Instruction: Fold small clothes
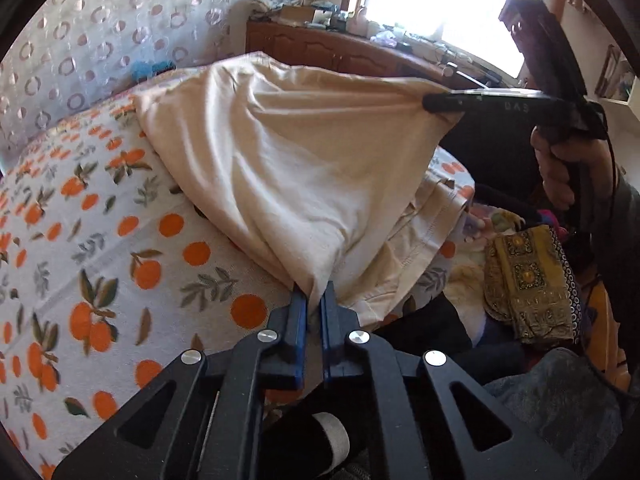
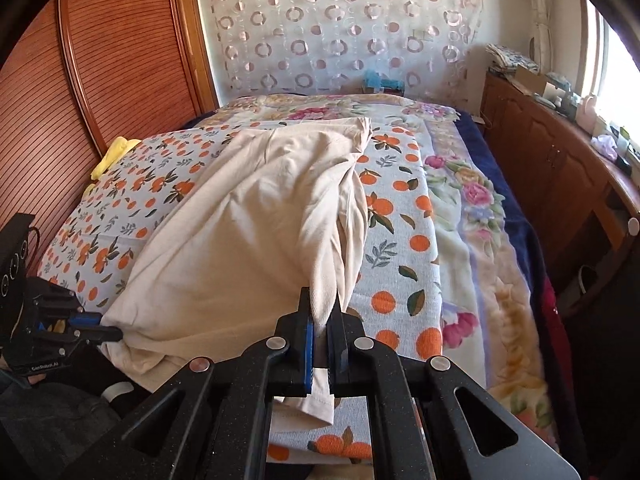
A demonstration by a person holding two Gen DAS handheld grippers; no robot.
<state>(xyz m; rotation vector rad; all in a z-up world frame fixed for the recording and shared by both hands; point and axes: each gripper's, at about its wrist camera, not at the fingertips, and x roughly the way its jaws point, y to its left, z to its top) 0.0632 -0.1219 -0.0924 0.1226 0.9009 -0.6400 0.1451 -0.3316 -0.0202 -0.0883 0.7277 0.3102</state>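
Note:
A cream garment (image 1: pixel 288 152) lies partly lifted over a bed cloth printed with oranges (image 1: pixel 120 248). My left gripper (image 1: pixel 314 300) is shut on one near corner of it. My right gripper (image 2: pixel 325 316) is shut on the other near corner, with a hem hanging below the jaws. In the left wrist view the right gripper (image 1: pixel 430 103) shows at the upper right, pulling the fabric taut. In the right wrist view the left gripper (image 2: pixel 102 326) shows at the lower left, pinching the garment (image 2: pixel 256 216). The far end of the garment rests on the bed.
A floral blanket (image 2: pixel 472 208) covers the right side of the bed. A wooden cabinet (image 2: pixel 560 168) with clutter runs along the window. A wooden wardrobe (image 2: pixel 100 80) stands left. A yellow patterned cloth (image 1: pixel 528 284) and dark clothes lie near the bed's near edge.

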